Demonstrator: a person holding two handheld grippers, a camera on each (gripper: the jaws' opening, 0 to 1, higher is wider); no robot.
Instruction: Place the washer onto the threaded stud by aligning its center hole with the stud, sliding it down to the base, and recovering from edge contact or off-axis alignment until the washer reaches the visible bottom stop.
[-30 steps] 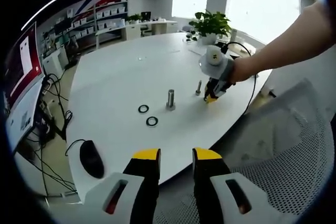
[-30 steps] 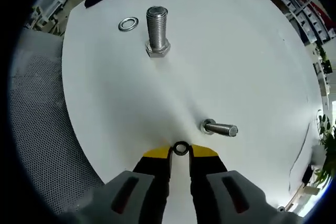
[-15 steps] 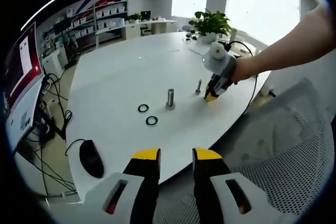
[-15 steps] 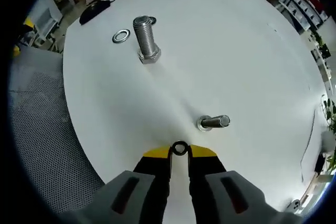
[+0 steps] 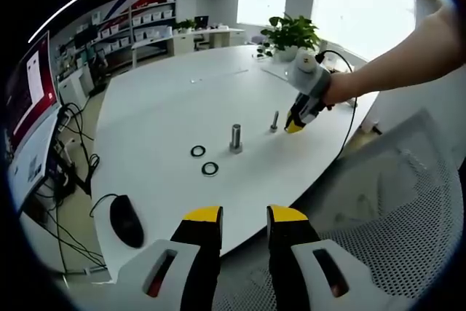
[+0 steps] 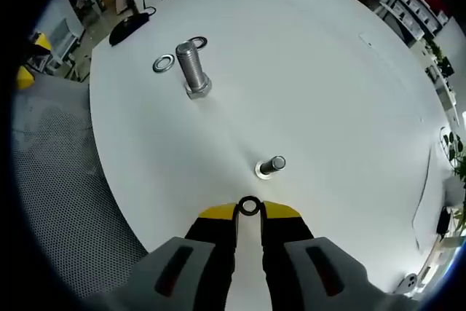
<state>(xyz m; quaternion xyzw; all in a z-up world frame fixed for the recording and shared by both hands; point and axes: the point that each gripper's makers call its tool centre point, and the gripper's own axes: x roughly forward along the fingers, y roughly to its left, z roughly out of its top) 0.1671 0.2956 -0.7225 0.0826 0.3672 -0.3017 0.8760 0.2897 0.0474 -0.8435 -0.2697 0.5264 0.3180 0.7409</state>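
Note:
In the right gripper view my right gripper [image 6: 250, 210] is shut on a small dark washer [image 6: 250, 205], pinched edge-on between the yellow tips. It hangs above the white table [image 6: 328, 85], just short of a small threaded stud [image 6: 271, 166] that stands on its base. A larger stud [image 6: 191, 71] stands farther off. In the left gripper view the right gripper [image 5: 295, 127] hovers beside the small stud [image 5: 274, 121], right of the large stud [image 5: 236, 138]. My left gripper [image 5: 244, 218] hangs off the table edge with a narrow gap between its jaws and nothing between them.
Two loose washers [image 5: 204, 159] lie left of the large stud; in the right gripper view they lie beside it [image 6: 163, 63]. A black mouse [image 5: 127, 220] sits near the table's near edge. A mesh chair [image 5: 393, 209] stands to the right, a potted plant [image 5: 293, 34] at the far end.
The right gripper has risen with the washer and tipped more steeply over the small stud, which now shows nearly end-on. The left gripper has not moved.

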